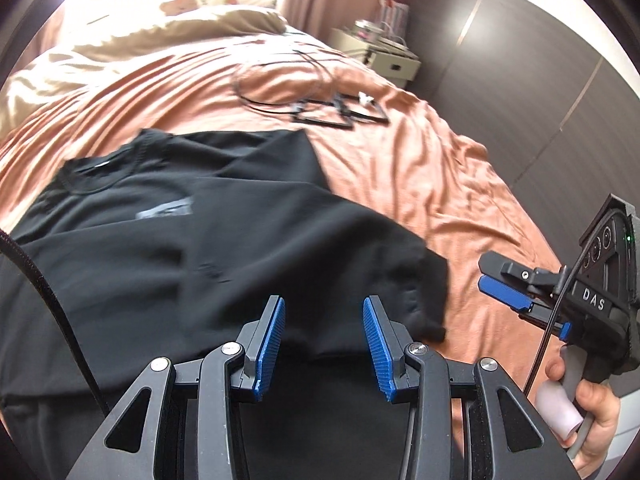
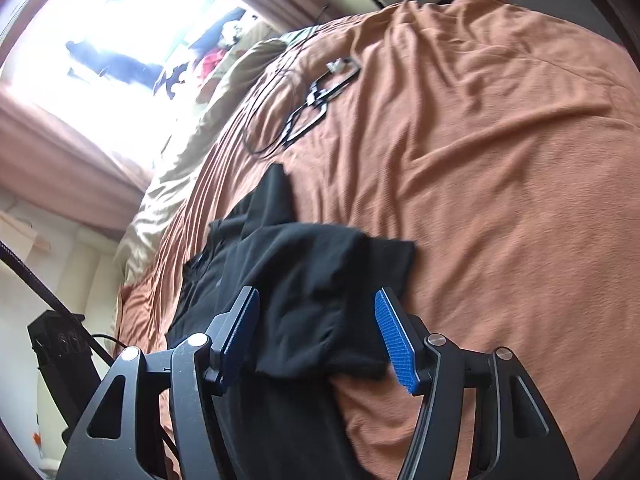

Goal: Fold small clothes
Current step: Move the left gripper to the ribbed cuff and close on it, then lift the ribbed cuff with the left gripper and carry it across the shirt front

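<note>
1. Shirt (image 1: pixel 168 240): black T-shirt, flat on the orange bedspread (image 1: pixel 420 168) ahead of my left gripper (image 1: pixel 324 336); collar at the far end, hem toward me, long axis running away from the fingers.
2. Sleeve (image 1: pixel 416 280): folded in over the body, just ahead and right of my left gripper.
3. My left gripper: jaws apart, nothing clamped; black cloth lies below them.
4. My right gripper (image 2: pixel 316 336): jaws apart, empty, poised over the shirt's folded corner; a hand (image 1: pixel 592 408) holds its grip.
5. Cables (image 1: pixel 304 92): black tangle, well beyond the shirt.
</note>
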`<state>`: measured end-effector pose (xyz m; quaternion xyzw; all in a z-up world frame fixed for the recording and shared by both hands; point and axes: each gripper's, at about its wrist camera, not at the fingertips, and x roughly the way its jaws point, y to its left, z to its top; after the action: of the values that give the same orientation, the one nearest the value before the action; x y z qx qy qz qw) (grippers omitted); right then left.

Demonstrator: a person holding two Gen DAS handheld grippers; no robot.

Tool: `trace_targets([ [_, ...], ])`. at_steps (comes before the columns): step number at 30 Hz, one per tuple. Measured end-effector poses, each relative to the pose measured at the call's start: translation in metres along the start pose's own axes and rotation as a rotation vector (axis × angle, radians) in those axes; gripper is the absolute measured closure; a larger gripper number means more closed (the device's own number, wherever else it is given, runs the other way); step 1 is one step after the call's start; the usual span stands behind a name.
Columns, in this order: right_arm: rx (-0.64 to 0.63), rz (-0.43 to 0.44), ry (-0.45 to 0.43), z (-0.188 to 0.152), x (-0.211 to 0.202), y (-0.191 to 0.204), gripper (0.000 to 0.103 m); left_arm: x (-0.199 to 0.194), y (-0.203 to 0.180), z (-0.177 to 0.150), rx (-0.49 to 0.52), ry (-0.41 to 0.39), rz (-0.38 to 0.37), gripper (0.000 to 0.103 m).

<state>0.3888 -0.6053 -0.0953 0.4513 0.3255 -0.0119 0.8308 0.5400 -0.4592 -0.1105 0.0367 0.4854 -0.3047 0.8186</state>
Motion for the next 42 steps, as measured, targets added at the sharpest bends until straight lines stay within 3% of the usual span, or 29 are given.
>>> trace_targets([
  [9,0.061,-0.010,-0.016,0.000,-0.036,-0.028,0.045,0.055,-0.058,0.009,0.062,0.070,-0.091,0.060],
  [18,0.134,-0.011,-0.028,0.000,-0.052,-0.051,0.045,0.100,-0.099,0.011,0.114,0.133,-0.126,0.060],
  [24,0.158,0.001,-0.036,0.000,-0.057,-0.056,0.045,0.132,-0.112,0.007,0.146,0.186,-0.086,0.057],
  [33,0.163,0.013,-0.032,-0.001,-0.058,-0.058,0.045,0.153,-0.117,0.007,0.181,0.176,0.018,0.051],
  [35,0.153,0.014,-0.025,-0.001,-0.055,-0.054,0.045,0.153,-0.113,0.009,0.161,0.170,0.016,0.054],
  [37,0.139,0.018,-0.012,-0.002,-0.050,-0.050,0.045,0.150,-0.108,0.011,0.146,0.160,0.033,0.080],
  [38,0.134,0.019,-0.007,-0.001,-0.048,-0.049,0.045,0.146,-0.104,0.013,0.138,0.155,0.041,0.086],
  [40,0.124,0.022,0.003,-0.002,-0.043,-0.044,0.045,0.140,-0.095,0.016,0.108,0.149,-0.002,0.089],
  [42,0.114,0.031,0.012,-0.002,-0.037,-0.038,0.045,0.128,-0.087,0.019,0.104,0.126,0.002,0.089],
])
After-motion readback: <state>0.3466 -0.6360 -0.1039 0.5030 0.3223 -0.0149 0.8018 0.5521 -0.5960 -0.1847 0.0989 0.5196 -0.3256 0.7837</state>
